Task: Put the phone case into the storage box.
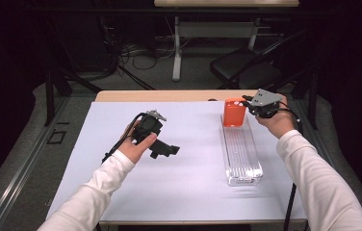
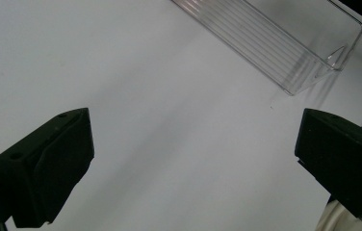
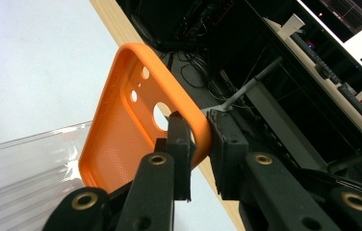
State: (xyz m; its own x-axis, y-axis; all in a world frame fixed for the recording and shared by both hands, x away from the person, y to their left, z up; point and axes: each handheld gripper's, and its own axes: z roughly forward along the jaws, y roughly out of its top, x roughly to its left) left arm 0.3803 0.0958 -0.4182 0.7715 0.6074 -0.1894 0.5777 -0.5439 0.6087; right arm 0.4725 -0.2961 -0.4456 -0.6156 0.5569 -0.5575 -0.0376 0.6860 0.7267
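Right gripper point(image 3: 199, 139) clamps the orange phone case point(image 3: 121, 139) by its edge, upright over the clear tray point(image 1: 240, 154); left gripper point(image 2: 193, 159) hovers wide open.

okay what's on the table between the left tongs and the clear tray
Nothing: bare white table separates the left tongs from the clear tray, seen in the high view.

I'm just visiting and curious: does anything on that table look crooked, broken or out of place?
Nothing looks broken or spilled. The orange phone case hangs tilted at the far end of the clear tray, pinched by its edge in the right tongs. The left tongs are open over the white sheet.
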